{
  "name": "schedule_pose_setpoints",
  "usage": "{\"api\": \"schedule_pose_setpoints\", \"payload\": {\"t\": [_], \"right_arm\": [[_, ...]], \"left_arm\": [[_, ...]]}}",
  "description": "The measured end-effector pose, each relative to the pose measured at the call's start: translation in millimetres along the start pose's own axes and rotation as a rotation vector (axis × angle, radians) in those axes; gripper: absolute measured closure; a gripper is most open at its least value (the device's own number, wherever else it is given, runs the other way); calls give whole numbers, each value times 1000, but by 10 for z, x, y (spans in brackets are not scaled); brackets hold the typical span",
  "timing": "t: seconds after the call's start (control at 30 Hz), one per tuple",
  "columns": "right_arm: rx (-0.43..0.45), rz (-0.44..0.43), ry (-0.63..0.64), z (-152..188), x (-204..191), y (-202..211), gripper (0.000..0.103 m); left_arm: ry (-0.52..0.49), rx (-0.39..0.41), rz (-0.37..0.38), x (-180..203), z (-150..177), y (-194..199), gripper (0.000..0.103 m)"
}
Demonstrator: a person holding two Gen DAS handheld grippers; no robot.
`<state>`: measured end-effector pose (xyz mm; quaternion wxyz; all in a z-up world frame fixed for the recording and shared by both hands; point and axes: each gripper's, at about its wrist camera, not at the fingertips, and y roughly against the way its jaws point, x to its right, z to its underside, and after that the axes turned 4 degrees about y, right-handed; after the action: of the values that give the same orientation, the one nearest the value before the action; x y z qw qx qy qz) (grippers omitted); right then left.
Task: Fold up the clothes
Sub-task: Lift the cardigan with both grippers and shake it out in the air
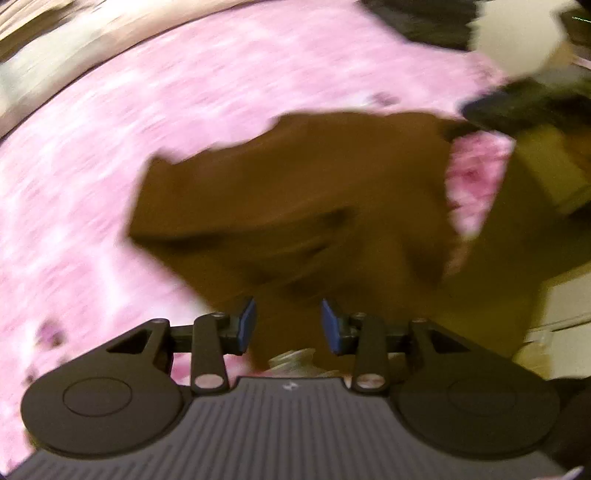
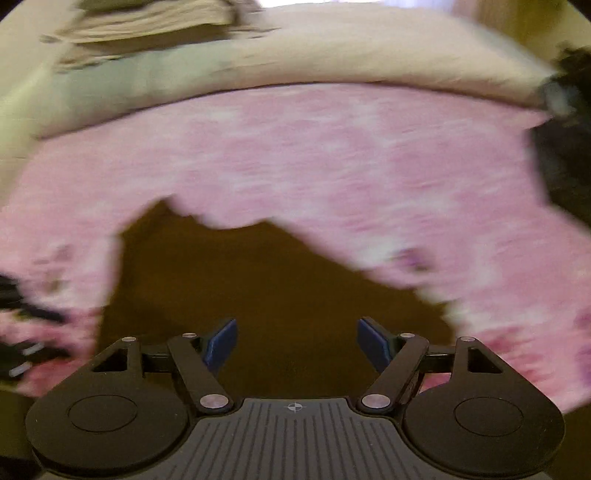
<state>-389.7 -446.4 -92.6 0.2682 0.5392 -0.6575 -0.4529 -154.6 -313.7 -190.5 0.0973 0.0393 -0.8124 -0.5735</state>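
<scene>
A brown garment (image 1: 288, 199) lies crumpled on a pink patterned bedspread (image 1: 184, 110). Both views are motion-blurred. My left gripper (image 1: 288, 325) is open, its blue pads (image 1: 246, 325) apart just above the garment's near edge, holding nothing. In the right wrist view the brown garment (image 2: 258, 288) spreads in front of my right gripper (image 2: 295, 345), which is open wide and empty over the cloth. The other gripper (image 1: 517, 107) shows as a dark shape at the garment's far right corner.
The pink bedspread (image 2: 332, 166) covers the bed. A long beige pillow (image 2: 295, 55) lies along its far edge, with folded beige cloth (image 2: 147, 22) behind it. A dark object (image 2: 565, 147) sits at the right. A pale object (image 1: 517, 37) is at the upper right.
</scene>
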Motion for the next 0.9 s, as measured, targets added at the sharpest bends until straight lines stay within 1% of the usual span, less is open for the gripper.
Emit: {"api": "schedule_pose_setpoints", "payload": {"t": [0.03,0.07,0.13,0.17,0.23,0.27,0.3,0.33,0.43,0.47,0.5,0.57,0.67,0.77,0.83,0.9], "right_arm": [[-12,-59,32,38,-198,-97,28],[-27,-96,74,71,-388,-218,28],[-59,-144,165,127,-742,-486,28],[-66,-144,184,143,-810,-548,28],[-70,-118,194,165,-826,-591,29],[-72,-104,199,176,-834,-612,36],[-75,-91,204,187,-841,-634,80],[-77,-78,209,198,-849,-655,99],[-84,-38,224,231,-873,-720,100],[-86,-25,229,242,-881,-741,100],[-88,-11,234,253,-888,-763,100],[-75,25,207,249,-795,-639,101],[-50,83,155,234,-619,-399,101],[-25,140,103,218,-443,-159,101],[-8,179,68,208,-326,1,101],[9,217,33,198,-209,161,101]], "left_arm": [[-1,-6,-36,-138,44,-32,66],[-10,-8,-69,-275,84,-52,66],[-65,-2,-132,-543,158,-101,64],[-104,3,-162,-637,176,-141,62],[-197,10,-210,-828,210,-210,58],[-246,14,-225,-890,230,-260,54],[-302,19,-240,-933,236,-332,52],[-360,23,-250,-947,224,-412,51],[-515,46,-258,-960,164,-583,50],[-565,63,-253,-948,121,-621,49],[-605,87,-243,-919,59,-645,44],[-673,133,-218,-851,-67,-682,41],[-791,199,-184,-711,-260,-759,41],[-934,265,-187,-552,-390,-850,41],[-984,296,-171,-473,-520,-900,41],[-995,322,-150,-424,-687,-938,40]]}}
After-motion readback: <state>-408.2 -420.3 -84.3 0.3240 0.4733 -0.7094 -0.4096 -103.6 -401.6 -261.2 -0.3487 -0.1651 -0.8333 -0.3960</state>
